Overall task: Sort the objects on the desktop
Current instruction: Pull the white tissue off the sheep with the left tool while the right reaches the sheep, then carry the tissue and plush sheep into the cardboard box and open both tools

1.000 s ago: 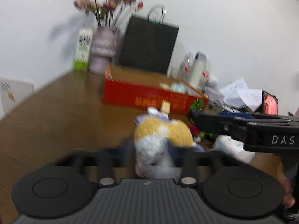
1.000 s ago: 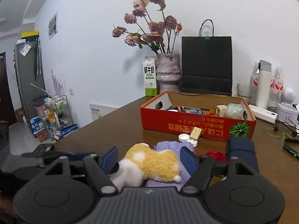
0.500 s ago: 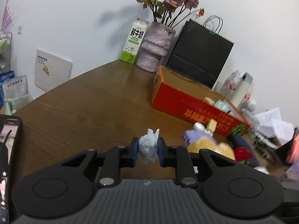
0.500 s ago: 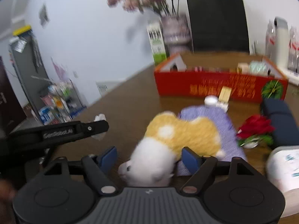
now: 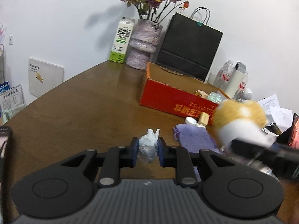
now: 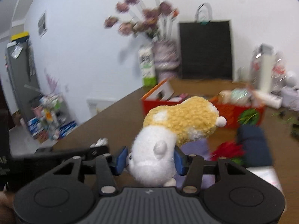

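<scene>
The left gripper (image 5: 148, 152) has its blue-padded fingers (image 5: 135, 154) clenched on a crumpled white tissue wad (image 5: 148, 148); the wad sits squarely between the two pads, its twisted top projecting above them, and it is held over the brown wooden desk (image 5: 74, 112), well in front of the red cardboard box (image 5: 173, 100). The right gripper (image 6: 148, 160) has its fingers (image 6: 119, 159) clenched on the white head of a yellow-and-white plush toy (image 6: 179, 123); the head fills the gap between the pads, while the yellow body extends forward and upward beyond the fingertips, toward the red cardboard box, clear of the desk. In the left wrist view the plush toy appears blurred to the right of the box's front wall. A lilac knitted cloth (image 5: 194, 138) lies flat on the desk in front of the box, with a small white cap (image 5: 190, 120) and a tan block (image 5: 203, 118) between cloth and box. Behind the box stand a black paper bag (image 5: 190, 46), a mottled purple vase of dried roses (image 5: 143, 46) and a green-and-white milk carton (image 5: 122, 41).
</scene>
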Motion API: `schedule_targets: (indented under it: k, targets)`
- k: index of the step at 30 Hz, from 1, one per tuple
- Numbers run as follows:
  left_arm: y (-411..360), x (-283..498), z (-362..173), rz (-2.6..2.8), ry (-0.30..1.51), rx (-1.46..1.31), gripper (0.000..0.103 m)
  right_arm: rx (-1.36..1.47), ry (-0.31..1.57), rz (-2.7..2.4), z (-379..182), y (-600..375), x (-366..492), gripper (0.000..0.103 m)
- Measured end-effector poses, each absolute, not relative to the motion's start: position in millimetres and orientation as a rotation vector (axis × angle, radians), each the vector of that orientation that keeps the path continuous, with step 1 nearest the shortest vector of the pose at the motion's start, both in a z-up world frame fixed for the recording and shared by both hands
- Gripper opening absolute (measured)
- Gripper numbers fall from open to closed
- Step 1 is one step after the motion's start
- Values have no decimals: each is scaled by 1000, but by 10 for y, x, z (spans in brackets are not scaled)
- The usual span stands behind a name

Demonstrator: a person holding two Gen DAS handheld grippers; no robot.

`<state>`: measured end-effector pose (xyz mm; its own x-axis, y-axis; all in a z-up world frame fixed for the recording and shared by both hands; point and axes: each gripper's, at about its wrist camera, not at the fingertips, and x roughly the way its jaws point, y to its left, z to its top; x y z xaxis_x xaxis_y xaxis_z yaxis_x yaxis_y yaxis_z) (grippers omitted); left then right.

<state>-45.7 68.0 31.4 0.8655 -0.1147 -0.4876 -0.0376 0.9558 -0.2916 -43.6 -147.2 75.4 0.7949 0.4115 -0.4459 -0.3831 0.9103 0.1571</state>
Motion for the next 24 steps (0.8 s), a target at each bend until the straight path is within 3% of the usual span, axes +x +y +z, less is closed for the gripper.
schedule_targets:
  k: [6, 12, 18, 24]
  targets:
    - [472, 131, 714, -57, 483, -242, 22, 88, 454, 330, 1151, -2011, 197, 51]
    - [345, 1402, 1054, -121, 574, -238, 22, 49, 521, 356, 1385, -2112, 1437, 51]
    - [90, 2519, 828, -113, 761, -148, 22, 112, 784, 355, 902, -1853, 2654, 51]
    - [-64, 3068, 598, -134, 877, -197, 23, 152, 917, 306, 430, -1743, 2997, 54]
